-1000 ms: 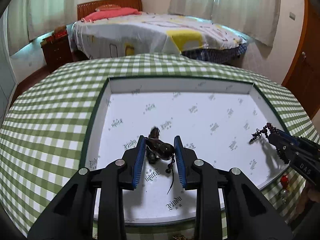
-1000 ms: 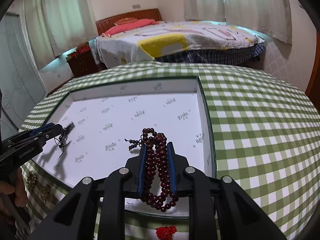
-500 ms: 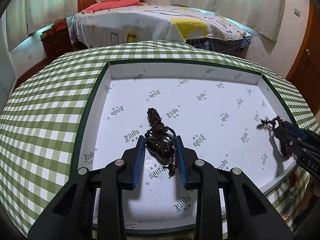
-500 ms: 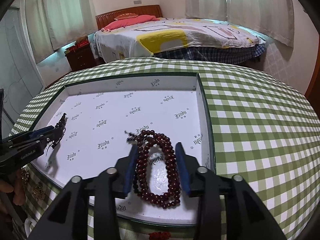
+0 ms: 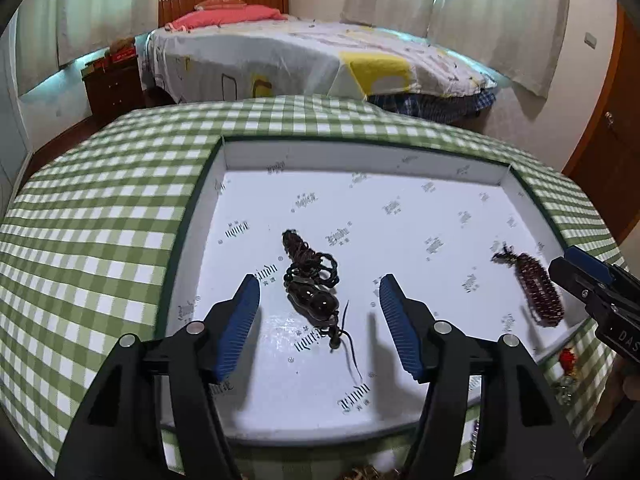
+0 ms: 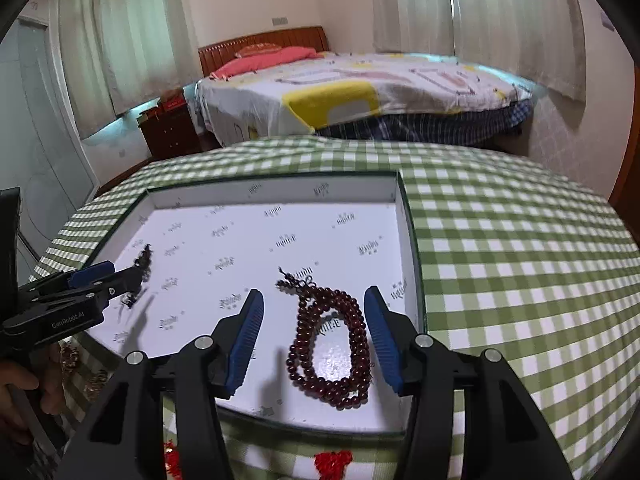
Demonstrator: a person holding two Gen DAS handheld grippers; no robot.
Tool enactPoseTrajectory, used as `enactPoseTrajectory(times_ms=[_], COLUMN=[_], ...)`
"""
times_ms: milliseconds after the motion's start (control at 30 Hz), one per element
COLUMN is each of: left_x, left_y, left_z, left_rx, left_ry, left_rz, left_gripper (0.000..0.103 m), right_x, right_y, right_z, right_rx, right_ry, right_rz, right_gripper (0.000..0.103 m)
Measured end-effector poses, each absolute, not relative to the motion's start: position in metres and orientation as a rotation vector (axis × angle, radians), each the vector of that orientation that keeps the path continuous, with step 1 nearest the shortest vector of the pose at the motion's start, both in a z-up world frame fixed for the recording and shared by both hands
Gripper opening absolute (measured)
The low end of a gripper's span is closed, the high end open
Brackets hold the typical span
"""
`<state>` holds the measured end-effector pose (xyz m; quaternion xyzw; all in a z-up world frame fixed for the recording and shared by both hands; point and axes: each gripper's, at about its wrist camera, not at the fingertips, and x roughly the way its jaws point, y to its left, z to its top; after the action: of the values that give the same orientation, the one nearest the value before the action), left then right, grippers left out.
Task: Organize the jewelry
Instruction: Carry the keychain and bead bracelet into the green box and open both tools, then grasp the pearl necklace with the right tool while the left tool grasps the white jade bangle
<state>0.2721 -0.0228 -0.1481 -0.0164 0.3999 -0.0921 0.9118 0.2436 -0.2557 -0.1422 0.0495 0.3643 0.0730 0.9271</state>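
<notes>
Both sets of tongs are now standing spread, where half a second ago each was closing around its piece. The left tongs [image 5: 320, 320] are hovering over the dark brown gourd pendant on a knotted cord [image 5: 314, 280]; the right tongs [image 6: 314, 336] are straddling the coiled dark red bead bracelet [image 6: 332, 344]. Both pieces are lying released in the shallow white printed tray [image 5: 360, 160] on the green checked worktop [image 5: 100, 208], so this placement looks finished.
</notes>
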Motion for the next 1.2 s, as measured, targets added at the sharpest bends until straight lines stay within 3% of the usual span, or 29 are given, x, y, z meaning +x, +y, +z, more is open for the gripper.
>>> enactPoseTrajectory(times_ms=[433, 1067, 1200], left_x=[0.176, 0.067, 0.058], left_y=[-0.014, 0.01, 0.015], left_z=[-0.101, -0.125, -0.131], left_rx=[-0.04, -0.077, -0.078], left_ry=[0.607, 0.62, 0.625], left_rz=[-0.162, -0.098, -0.094], left_gripper=[0.067, 0.072, 0.073], right_x=[0.166, 0.08, 0.08], right_y=[-0.235, -0.192, -0.184], right_z=[-0.126, -0.157, -0.161], right_rx=[0.068, 0.056, 0.042], right_ry=[0.677, 0.71, 0.724], right_rz=[0.176, 0.26, 0.26], right_gripper=[0.054, 0.054, 0.059])
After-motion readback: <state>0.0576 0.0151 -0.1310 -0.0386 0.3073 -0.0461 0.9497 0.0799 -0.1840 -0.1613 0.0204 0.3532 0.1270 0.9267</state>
